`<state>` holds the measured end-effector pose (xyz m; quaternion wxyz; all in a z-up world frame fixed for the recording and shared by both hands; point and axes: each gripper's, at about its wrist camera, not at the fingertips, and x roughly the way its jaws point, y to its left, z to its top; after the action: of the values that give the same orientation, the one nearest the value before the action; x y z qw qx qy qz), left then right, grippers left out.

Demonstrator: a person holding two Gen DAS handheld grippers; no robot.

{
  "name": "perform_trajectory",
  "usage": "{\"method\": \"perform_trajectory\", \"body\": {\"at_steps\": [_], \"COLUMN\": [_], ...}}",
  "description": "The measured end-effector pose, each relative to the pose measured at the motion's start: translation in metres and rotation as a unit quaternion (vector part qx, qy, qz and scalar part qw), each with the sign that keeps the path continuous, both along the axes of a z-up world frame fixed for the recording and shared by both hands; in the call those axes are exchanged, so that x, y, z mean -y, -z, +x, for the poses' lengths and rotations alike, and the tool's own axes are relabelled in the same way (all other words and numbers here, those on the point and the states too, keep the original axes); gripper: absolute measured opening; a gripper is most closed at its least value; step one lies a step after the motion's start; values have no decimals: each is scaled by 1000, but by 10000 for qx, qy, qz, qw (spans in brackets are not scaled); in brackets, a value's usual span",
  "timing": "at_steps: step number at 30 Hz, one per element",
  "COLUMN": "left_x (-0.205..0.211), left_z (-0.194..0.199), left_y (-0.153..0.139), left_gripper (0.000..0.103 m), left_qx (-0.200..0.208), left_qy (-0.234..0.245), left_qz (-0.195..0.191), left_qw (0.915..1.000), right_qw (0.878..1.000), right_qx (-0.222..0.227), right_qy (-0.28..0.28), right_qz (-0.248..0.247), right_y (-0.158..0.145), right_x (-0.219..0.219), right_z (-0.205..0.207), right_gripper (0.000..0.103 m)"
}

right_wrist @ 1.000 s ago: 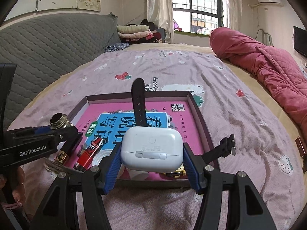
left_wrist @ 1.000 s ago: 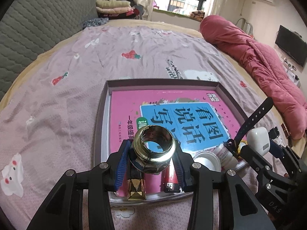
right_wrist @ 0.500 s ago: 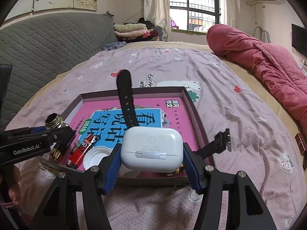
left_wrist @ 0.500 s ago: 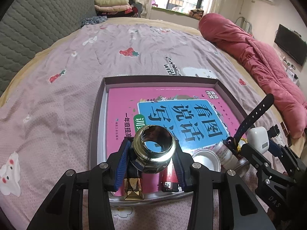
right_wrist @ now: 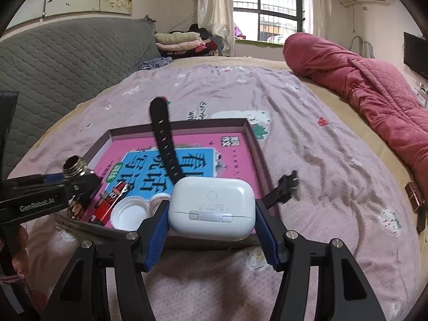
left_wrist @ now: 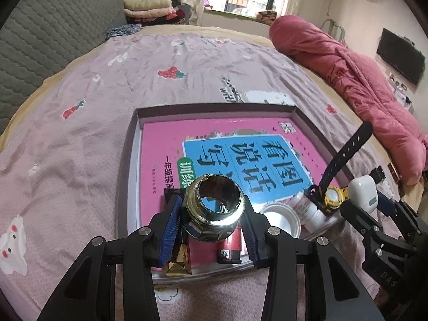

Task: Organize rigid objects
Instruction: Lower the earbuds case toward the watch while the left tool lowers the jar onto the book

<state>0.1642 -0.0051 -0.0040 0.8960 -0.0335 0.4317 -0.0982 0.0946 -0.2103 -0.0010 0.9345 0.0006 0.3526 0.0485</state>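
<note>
Both grippers loaded over the tray

Left wrist view: left gripper (left_wrist: 211,219) clamps the brass fitting (left_wrist: 214,208) above the tray (left_wrist: 128,176) at 6 o'clock (round, may roll). Right wrist view: right gripper (right_wrist: 211,214) squeezes the earbud case (right_wrist: 211,207); 2 grippers could collide.

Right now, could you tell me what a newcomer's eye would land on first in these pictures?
Probably the bright pink book filling the shallow tray on the bed. Next, each pair of tongs holds something over the tray's near edge: the left tongs grip a brass-coloured metal fitting, the right tongs a white earbud case. A black watch strap sticks up behind the case.
</note>
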Motion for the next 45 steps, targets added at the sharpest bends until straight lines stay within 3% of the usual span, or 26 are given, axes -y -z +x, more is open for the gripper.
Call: {"method": "perform_trajectory", "body": {"at_steps": [10,26,38,45], "left_x": [1,5,4,5], "left_z": [1,9,13,10], "left_y": [9,11,20,21], "left_gripper": [45,45,45,45], "left_qx": [-193,-135,-525,-558], "left_qy": [9,37,125,225], "left_qz": [0,2,-165,-131], "left_qw": [9998,9999,9984,9981], "right_qw": [9999,9996,9994,9996], "right_qx": [-55,60,74,42], "right_qy": [-130,-263,-344,-269], "right_qz": [-11,-3,-4,17], "right_y": [14,22,25,27], "right_x": [-11,-17,-24,-20], "right_z": [6,21,18,18], "right_gripper": [60,60,60,60]}}
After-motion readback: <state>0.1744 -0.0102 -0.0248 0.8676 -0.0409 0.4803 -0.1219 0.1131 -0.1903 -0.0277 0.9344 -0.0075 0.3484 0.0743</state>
